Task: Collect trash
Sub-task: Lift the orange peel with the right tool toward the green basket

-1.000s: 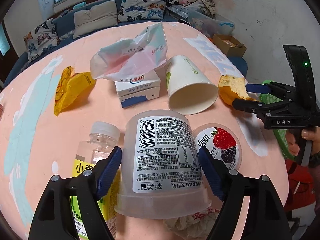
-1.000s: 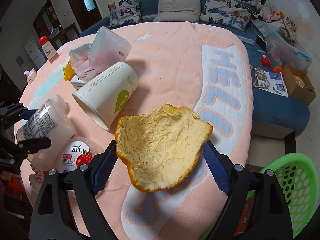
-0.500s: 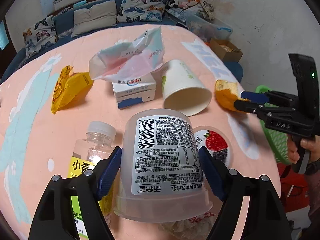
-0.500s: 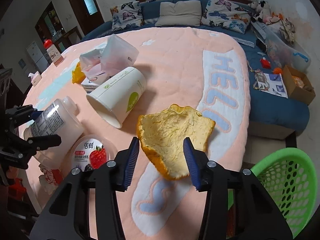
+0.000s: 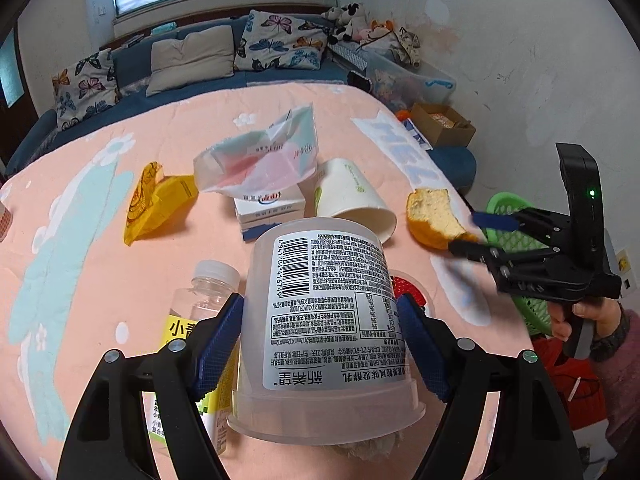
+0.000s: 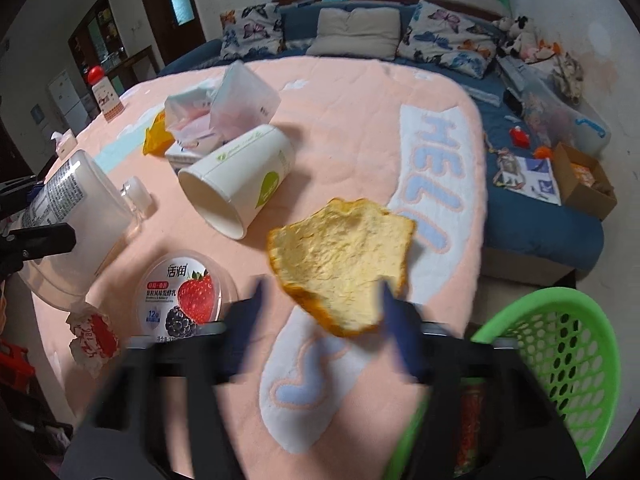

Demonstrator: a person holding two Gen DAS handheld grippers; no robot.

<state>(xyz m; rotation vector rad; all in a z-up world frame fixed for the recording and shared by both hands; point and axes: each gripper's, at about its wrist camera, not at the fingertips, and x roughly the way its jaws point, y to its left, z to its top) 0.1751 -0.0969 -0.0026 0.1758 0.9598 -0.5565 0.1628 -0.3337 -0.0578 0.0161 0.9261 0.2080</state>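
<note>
Desk (image 5: 100,264), pink cover, trash listed left to right as the left wrist view shows it.

Yellow wrapper (image 5: 154,204): crumpled, lying flat, well left of the rest.

Bottle (image 5: 200,304): clear, white cap, yellow label, on its side, just beside the left jaw finger.

Left gripper (image 5: 320,336): jaws clenched on the tub (image 5: 324,320), blue pads against both its sides. Tub is translucent, mouth toward the camera, barcode label up, held above the desk. In the right wrist view the tub (image 6: 76,216) shows at far left.

Crumpled paper (image 6: 94,334): white and red, at the near desk edge beneath the tub.

Plastic bag (image 5: 260,160): clear, pink and white print, resting on the carton (image 5: 270,210).

Carton: white and blue, flat, behind the tub.

Lid (image 6: 182,294): round, berry print, flat on the desk, in front of the cup.

Cup (image 5: 352,200): white paper, green mark, on its side, mouth toward the near edge, just right of the carton.

Peel (image 6: 344,260): orange, pith side up, off the desk near its right edge, between the jaws of the right gripper (image 6: 322,314). The jaws are blurred and spread; whether they touch the peel cannot be told.

Basket (image 6: 560,344): green, perforated, below the desk's right edge, right of the peel.
</note>
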